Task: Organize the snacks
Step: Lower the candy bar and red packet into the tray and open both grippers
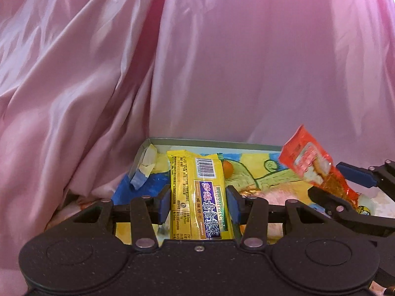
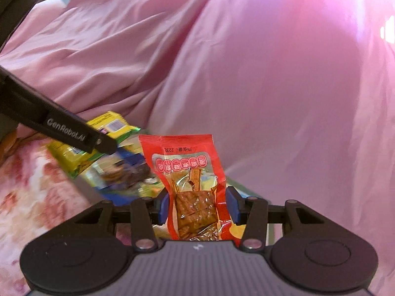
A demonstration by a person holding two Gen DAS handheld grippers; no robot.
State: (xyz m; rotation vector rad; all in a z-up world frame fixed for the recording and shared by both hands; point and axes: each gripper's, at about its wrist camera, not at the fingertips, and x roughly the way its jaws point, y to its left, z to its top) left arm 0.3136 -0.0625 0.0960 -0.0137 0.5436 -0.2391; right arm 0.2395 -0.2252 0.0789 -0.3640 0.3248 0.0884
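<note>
The left gripper (image 1: 197, 203) is clamped on a yellow cracker packet (image 1: 198, 192), its blue pads (image 1: 164, 203) pressing both long sides, held above a shallow picture-printed box (image 1: 249, 166) near the box's left wall. The right gripper (image 2: 198, 204) pinches a red snack pouch (image 2: 191, 185) at its lower half, upright, seemingly over the box's right edge, though blur hides this. Pink fabric (image 1: 222, 61) rises behind.

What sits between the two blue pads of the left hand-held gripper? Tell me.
A yellow snack packet stands upright between the pads of the left hand-held gripper, pinched at both sides. The left wrist view shows this.
</note>
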